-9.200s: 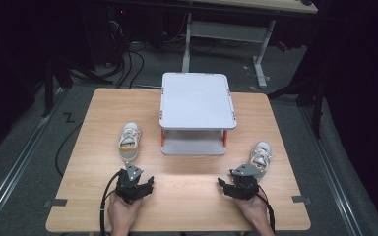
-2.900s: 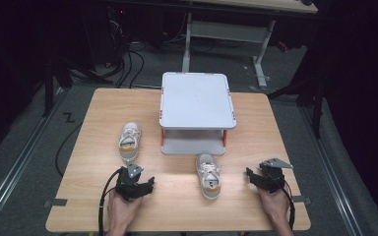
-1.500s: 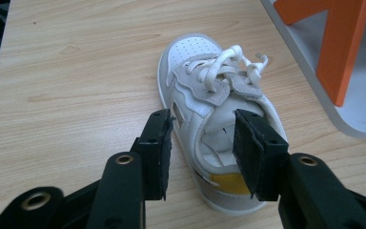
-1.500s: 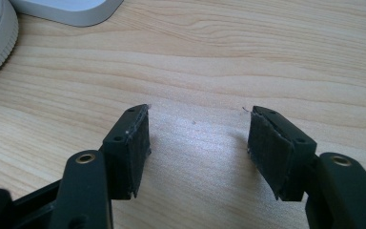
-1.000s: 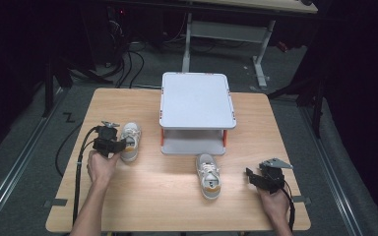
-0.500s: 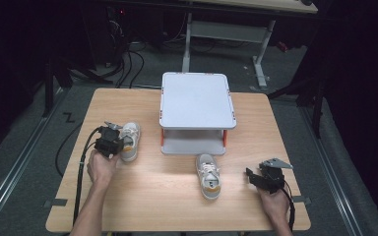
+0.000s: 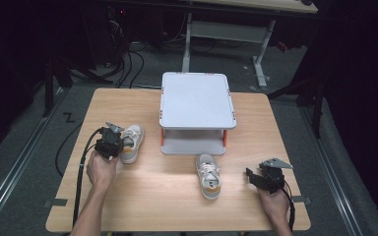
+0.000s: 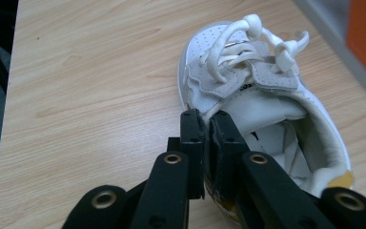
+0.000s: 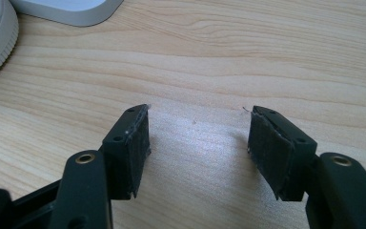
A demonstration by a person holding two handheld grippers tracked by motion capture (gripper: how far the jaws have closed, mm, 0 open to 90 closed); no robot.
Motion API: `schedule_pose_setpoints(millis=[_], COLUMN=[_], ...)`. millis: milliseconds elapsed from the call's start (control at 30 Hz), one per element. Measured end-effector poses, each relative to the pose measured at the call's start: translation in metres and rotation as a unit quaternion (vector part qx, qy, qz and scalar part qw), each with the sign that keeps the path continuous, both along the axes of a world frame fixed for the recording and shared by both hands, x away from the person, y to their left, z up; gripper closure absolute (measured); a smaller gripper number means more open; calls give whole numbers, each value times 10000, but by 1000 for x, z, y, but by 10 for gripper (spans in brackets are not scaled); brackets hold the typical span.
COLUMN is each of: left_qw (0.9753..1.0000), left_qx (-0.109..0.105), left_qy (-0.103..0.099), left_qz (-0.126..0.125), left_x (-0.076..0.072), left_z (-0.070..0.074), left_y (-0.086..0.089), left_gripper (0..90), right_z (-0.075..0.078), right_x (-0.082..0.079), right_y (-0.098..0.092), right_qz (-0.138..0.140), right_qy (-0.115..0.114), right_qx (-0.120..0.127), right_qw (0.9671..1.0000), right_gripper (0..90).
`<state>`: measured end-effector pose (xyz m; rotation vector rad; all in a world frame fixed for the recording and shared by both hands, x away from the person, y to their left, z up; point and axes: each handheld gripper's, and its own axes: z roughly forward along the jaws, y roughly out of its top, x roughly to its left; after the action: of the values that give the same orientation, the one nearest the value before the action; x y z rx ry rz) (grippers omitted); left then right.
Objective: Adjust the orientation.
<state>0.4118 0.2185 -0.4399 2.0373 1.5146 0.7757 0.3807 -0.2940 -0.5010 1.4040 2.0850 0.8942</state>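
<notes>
The left hand-held gripper [image 7: 112, 142] is clenched on the side wall of a small white sneaker [image 8: 248, 100], its jaws pinching the padded collar just behind the laces, one jaw inside the opening and one outside. This sneaker lies on the bench [image 7: 128, 196] directly ahead of that gripper, toe pointing away from it, with the grey two-tier stand [image 7: 197, 101] off beyond its far side.

The shoe looks light and soft: a pliable upper with loose laces and a floppy tongue, over a stiffer rubber sole. The collar wall is a fair place to hold, since it is thick enough to fill the jaws, though I judge the shoe may sag or swing toe-down when lifted by one side.

The right hand-held gripper [image 7: 266, 177] rests released, jaws spread over bare wood. The second sneaker [image 7: 209, 176] sits near it, toward the stand, apart from the jaws.
</notes>
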Motion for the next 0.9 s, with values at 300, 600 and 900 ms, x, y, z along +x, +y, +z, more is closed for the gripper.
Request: schedule_pose_setpoints(millis=[300, 600, 900], left_qw=[9984, 9953, 9932], left_qx=[-366, -557, -525], left_qy=[-104, -96, -38], left_qz=[-418, -780, -1034], left_x=[-33, -59, -79], left_z=[17, 19, 14], left_y=[-18, -52, -95], left_gripper=[852, 850, 848], right_z=[0, 0, 0], right_x=[0, 0, 0], right_y=[0, 0, 0], right_qz=[4, 2, 3], right_qy=[-1, -1, 0], right_qx=[4, 6, 5], right_qw=[10000, 10000, 10000], right_gripper=[395, 395, 395])
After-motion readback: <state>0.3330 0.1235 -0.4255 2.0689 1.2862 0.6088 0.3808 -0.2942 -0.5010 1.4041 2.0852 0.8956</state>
